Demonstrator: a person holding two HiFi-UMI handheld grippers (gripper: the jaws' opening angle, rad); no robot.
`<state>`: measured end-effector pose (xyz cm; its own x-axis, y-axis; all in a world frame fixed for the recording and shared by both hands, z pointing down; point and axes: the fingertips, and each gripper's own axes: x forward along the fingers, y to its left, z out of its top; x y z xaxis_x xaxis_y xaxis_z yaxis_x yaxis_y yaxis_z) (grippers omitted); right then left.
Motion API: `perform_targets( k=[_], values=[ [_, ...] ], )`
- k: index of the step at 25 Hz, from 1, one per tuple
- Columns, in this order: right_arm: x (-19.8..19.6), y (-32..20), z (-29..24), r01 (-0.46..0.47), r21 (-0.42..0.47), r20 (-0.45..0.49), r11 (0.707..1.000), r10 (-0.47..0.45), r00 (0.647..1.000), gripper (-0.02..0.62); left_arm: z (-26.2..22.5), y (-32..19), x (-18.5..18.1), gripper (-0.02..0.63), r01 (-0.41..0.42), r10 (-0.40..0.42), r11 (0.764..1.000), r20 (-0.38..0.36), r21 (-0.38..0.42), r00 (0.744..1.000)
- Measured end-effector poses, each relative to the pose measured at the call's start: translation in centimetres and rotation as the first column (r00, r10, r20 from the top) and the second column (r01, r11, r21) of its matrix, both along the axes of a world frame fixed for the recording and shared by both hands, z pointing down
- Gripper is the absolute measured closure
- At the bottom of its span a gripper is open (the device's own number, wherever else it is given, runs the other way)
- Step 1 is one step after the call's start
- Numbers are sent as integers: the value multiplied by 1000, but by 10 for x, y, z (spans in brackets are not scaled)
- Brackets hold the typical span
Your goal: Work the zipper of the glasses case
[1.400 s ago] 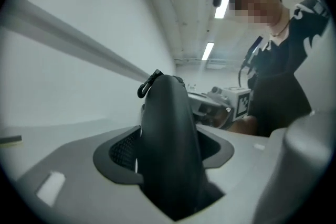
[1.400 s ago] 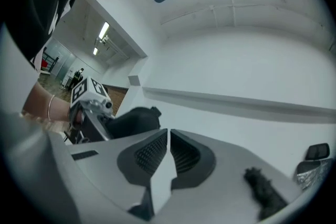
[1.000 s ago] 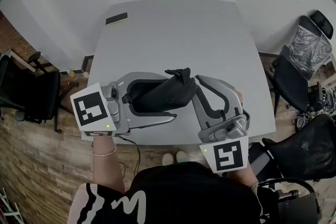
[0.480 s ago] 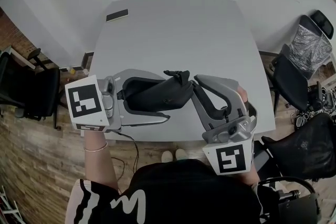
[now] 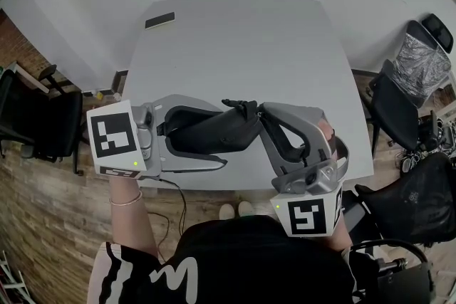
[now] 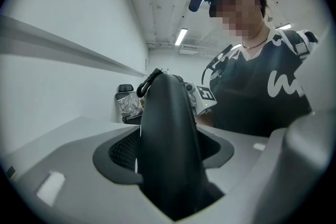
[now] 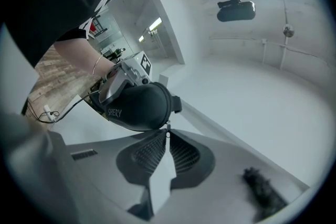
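Two grippers on one case here. In the head view, the black, rounded, hard-shell glasses case (image 5: 212,130) sits low in the centre of the frame. It's off the light grey square table (image 5: 235,39), up over its near edge.

The left gripper (image 5: 217,133) comes in from the left side of the frame. Its jaws stand wide apart and are clamped round the body of the case, one jaw along the top and one along the bottom. In the left gripper view, the case (image 6: 168,128) fills the whole middle of the frame. It stands between the two dark pads (image 6: 122,153), with a black cord loop (image 6: 148,81) poking out at its far end.

The right gripper (image 5: 262,112) reaches in from the lower right of the head view and meets the right-hand end of the case. In the right gripper view, its jaws are closed together. They pinch the small metal zipper pull (image 7: 167,129) right at the tips. The case (image 7: 137,107) hangs just above that, left of centre, with pale lettering on its end.

Elsewhere in the head view, a flat dark phone-like slab (image 5: 159,20) lies on the upper left corner of the table, well apart from everything. Black office chairs (image 5: 410,110) crowd the right edge.
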<state>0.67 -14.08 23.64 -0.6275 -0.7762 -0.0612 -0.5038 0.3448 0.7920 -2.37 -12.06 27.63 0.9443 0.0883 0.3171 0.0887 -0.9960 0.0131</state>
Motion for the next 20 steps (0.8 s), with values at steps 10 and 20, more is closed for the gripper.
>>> perform_targets(
  k=[10,20],
  values=[
    [-7,7,-5,48,10,2,999,-48,999,589,12,11,4,289,-4,3,1000,51,19,999],
    [-14,10,-9,71,2,-4,997,-71,997,591,19,-5,39,279,238,-224,956,-99,173,970]
  ],
)
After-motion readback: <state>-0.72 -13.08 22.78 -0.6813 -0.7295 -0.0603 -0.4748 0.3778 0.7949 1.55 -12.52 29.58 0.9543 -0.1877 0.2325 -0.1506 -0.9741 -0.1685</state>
